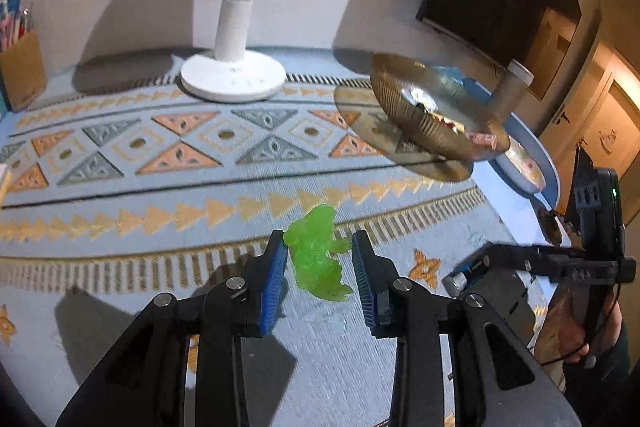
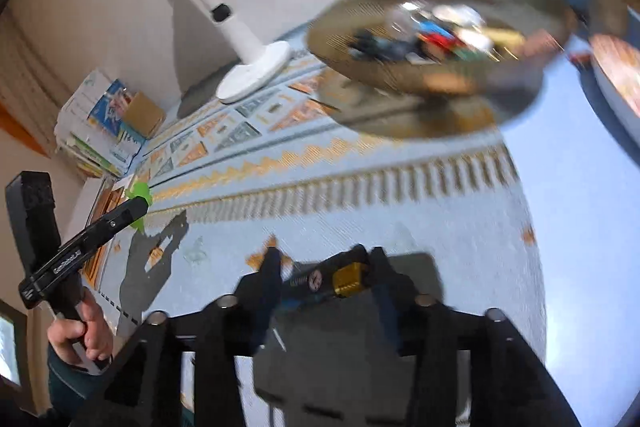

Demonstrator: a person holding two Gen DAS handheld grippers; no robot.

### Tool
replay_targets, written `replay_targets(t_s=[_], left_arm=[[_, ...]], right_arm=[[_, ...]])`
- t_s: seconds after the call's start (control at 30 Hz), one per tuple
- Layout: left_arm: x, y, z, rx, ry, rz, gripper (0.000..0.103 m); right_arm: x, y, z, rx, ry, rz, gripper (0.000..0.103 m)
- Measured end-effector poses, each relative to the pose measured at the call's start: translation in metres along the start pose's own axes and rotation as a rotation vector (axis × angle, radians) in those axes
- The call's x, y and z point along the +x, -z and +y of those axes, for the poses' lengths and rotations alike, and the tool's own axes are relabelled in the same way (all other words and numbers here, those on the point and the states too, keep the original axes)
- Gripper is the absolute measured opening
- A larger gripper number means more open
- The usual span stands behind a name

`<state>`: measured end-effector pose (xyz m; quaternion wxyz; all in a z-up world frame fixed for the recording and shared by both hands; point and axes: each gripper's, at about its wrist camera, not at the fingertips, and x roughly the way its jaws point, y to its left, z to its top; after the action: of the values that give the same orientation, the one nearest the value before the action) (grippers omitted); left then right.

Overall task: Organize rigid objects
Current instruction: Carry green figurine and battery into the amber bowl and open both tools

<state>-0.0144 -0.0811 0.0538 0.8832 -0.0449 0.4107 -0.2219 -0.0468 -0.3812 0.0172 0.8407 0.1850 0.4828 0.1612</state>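
Gold bowl (image 1: pixel 424 115) already holds several items. Left gripper (image 1: pixel 320 259) pinches green figure (image 1: pixel 318 255); right gripper (image 2: pixel 324 275) clasps battery (image 2: pixel 328 281). Both undeposited.

Translucent green figurine (image 1: pixel 318 255), gold ribbed bowl (image 1: pixel 432 115) — cloth (image 1: pixel 160 155) pale blue, orange-and-grey triangles.

I see a translucent green toy figure (image 1: pixel 318 255) raised off the patterned tabletop (image 1: pixel 160 155), a black-and-gold battery (image 2: pixel 332 279) lying slantwise above it, and a ribbed golden bowl (image 1: pixel 424 115) holding blurred small items.
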Motion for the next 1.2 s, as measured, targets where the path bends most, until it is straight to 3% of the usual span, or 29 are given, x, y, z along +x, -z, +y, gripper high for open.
replay_targets(t_s=[0.1, 0.2, 0.33, 0.47, 0.67, 0.7, 0.87, 1.1, 1.17, 1.2], left_arm=[[0.007, 0.004, 0.0, -0.005, 0.011, 0.021, 0.03], [0.01, 0.007, -0.001, -0.001, 0.008, 0.037, 0.03], [0.001, 0.01, -0.002, 0.024, -0.006, 0.029, 0.03], [-0.006, 0.011, 0.003, 0.018, -0.008, 0.019, 0.03], [-0.013, 0.012, 0.004, 0.003, -0.007, -0.002, 0.03], [-0.014, 0.013, 0.004, 0.002, -0.008, -0.005, 0.03], [-0.014, 0.013, 0.004, -0.007, -0.013, -0.005, 0.031], [-0.024, -0.011, -0.01, 0.019, 0.008, -0.057, 0.03], [-0.026, -0.027, -0.02, 0.031, 0.021, -0.086, 0.031], [-0.027, -0.035, -0.026, 0.04, 0.026, -0.102, 0.031]], right_arm=[[0.006, 0.02, 0.016, -0.071, -0.016, 0.046, 0.055], [0.015, 0.028, 0.042, -0.208, 0.086, 0.032, 0.055], [0.031, 0.032, 0.077, -0.408, 0.12, 0.092, 0.055], [0.046, 0.032, 0.093, -0.606, 0.224, 0.124, 0.061], [0.064, 0.007, 0.094, -0.681, 0.146, 0.202, 0.062], [0.066, 0.005, 0.096, -0.688, 0.139, 0.205, 0.06], [0.066, 0.013, 0.107, -0.631, 0.141, 0.157, 0.025], [0.023, -0.017, 0.075, -0.344, -0.017, 0.02, 0.022], [-0.002, -0.03, 0.063, -0.291, -0.03, -0.059, 0.01], [-0.014, -0.035, 0.058, -0.272, -0.028, -0.097, 0.01]])
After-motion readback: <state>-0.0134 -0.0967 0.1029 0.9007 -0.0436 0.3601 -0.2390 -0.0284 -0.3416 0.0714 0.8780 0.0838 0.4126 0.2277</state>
